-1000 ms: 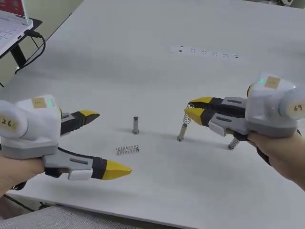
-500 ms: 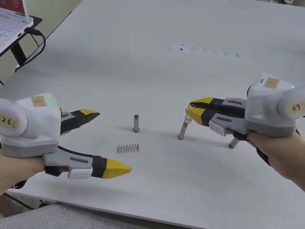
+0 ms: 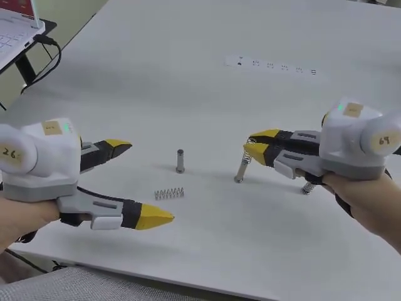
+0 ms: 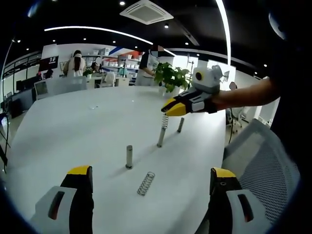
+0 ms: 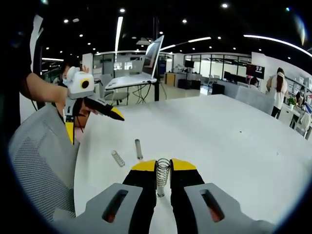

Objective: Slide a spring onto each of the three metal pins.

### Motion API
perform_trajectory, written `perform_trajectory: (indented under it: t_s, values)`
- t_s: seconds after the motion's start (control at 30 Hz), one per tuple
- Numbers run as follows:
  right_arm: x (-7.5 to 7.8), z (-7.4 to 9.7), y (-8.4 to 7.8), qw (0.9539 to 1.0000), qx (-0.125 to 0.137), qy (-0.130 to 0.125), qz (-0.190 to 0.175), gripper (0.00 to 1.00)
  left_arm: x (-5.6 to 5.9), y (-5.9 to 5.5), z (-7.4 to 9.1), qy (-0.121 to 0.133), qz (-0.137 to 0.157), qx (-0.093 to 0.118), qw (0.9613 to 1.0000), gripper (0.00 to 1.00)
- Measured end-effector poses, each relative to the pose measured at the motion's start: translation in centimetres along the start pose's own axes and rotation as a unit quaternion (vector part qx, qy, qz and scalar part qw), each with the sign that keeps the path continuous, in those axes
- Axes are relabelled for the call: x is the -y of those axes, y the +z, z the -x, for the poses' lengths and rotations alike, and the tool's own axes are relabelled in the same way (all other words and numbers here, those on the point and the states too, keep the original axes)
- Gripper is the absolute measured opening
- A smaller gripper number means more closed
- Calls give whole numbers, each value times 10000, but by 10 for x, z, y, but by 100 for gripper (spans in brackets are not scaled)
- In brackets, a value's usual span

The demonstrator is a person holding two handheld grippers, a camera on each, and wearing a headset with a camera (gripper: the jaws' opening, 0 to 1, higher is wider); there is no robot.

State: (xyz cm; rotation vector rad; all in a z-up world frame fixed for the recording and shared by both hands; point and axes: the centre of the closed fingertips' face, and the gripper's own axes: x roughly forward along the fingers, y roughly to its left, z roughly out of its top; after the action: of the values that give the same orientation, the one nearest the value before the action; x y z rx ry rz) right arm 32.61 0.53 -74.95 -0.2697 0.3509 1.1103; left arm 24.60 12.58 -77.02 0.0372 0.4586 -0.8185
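Observation:
A bare metal pin [image 3: 180, 161] stands upright mid-table, and a loose spring [image 3: 169, 193] lies just in front of it. To the right, a second pin [image 3: 239, 171] leans, with a spring [image 3: 246, 153] at its top end. My right gripper [image 3: 256, 143] is shut on that spring [image 5: 162, 173]. A third pin [image 3: 307, 187] carrying a spring peeks out from under the right gripper. My left gripper [image 3: 138, 182] is wide open at the left with nothing in it. The loose spring [image 4: 145, 183] and the bare pin [image 4: 129, 156] lie just ahead of its jaws.
A white power strip [image 3: 269, 66] lies far back on the white table [image 3: 156, 94]. A laptop [image 3: 15, 25] and a black cable [image 3: 50, 56] are at the far left. A grey mesh chair [image 3: 62, 285] is at the near edge. People stand in the background [image 4: 148, 66].

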Motion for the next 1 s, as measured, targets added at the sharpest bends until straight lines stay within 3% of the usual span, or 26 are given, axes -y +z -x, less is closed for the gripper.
perform_trajectory:
  t_s: [0.53, 1.0]
  values:
    - [-2, -4, -12, 9999, -136, 15, -58, 7, -2, 1, 1, 21, 8, 20, 10000, 97]
    - [-3, -11, -29, 9989, -460, 50, -1, 7, 0, -1, 1, 22, 19, 1, 10000, 96]
